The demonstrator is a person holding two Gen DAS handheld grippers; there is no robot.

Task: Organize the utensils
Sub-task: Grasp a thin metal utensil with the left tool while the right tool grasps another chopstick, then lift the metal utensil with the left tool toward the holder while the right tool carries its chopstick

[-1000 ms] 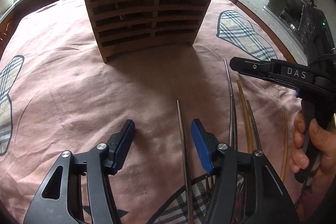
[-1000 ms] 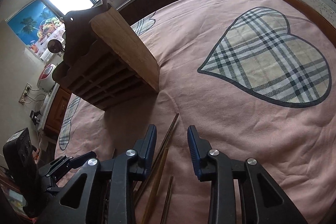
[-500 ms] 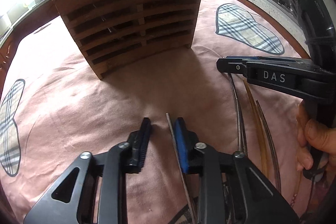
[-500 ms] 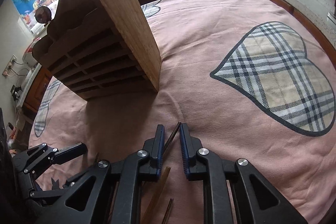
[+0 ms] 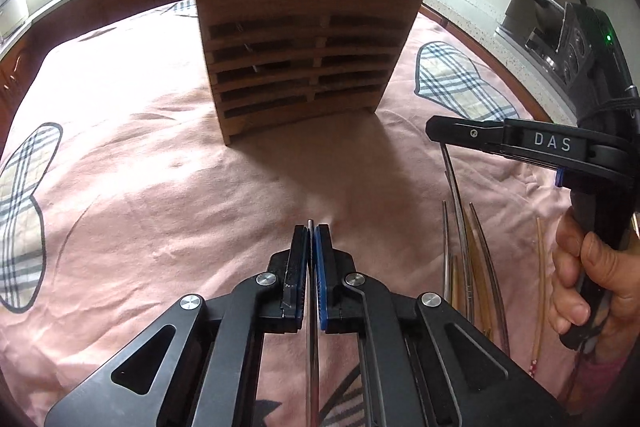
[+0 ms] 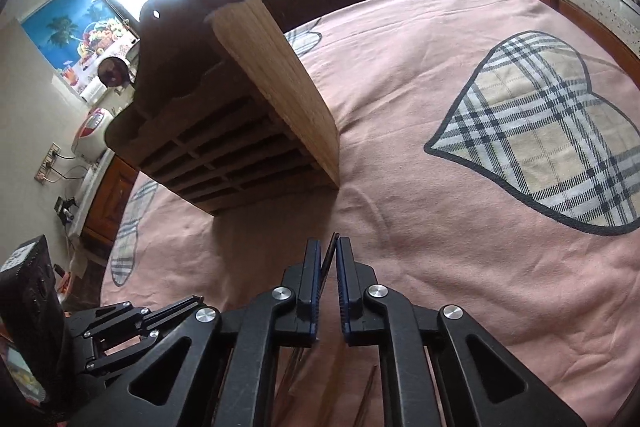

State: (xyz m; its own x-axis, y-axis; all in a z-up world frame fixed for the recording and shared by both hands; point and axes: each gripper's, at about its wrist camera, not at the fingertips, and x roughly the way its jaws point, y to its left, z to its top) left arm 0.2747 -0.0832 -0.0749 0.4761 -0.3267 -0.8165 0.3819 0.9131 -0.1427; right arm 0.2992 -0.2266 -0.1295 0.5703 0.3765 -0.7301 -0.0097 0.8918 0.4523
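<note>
Now your left gripper (image 5: 311,241) clamps a metal chopstick (image 5: 311,327) before the wooden holder (image 5: 304,63); your right gripper (image 6: 329,257) pinches a dark chopstick (image 6: 330,255).

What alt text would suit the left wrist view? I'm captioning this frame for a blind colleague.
The left gripper is shut on a thin metal chopstick above a pink cloth, facing a slatted wooden utensil holder. To the right, more loose chopsticks lie on the cloth below the hand-held right gripper.
</note>
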